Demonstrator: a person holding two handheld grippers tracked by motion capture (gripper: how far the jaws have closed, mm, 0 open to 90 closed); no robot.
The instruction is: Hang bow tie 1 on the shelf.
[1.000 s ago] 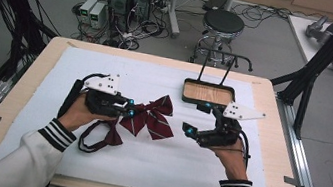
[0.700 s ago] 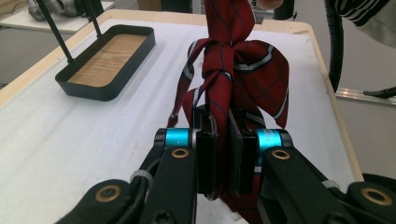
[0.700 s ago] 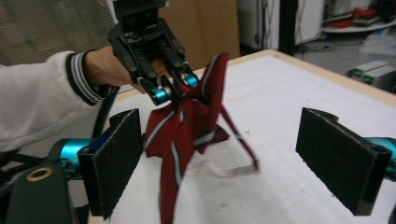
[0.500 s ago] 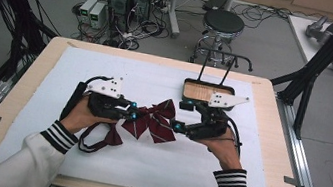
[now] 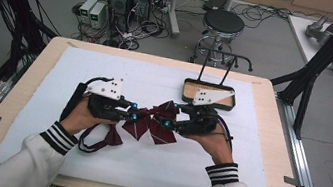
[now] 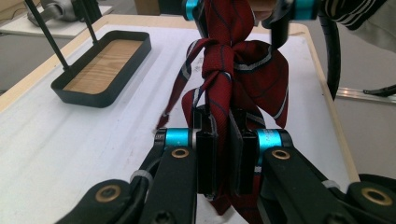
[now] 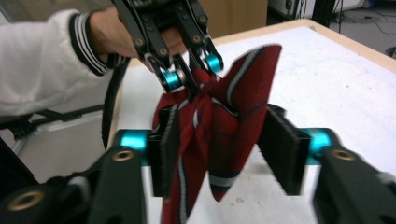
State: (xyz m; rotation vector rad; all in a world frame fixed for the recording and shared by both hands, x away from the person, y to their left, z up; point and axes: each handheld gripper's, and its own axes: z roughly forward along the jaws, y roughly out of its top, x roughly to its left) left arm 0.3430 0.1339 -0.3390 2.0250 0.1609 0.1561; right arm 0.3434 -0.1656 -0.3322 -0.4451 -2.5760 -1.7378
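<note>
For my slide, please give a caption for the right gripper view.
Right claw closing around a red striped bow tie that the left claw holds.

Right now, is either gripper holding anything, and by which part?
The left gripper is shut on the red striped bow tie, pinching one wing. The right gripper has just been closing around the opposite wing, its pads not yet pressing.

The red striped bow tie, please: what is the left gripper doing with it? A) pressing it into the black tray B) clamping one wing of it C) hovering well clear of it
B: in the left gripper view the left gripper is shut on cloth of the bow tie, far from the tray.
</note>
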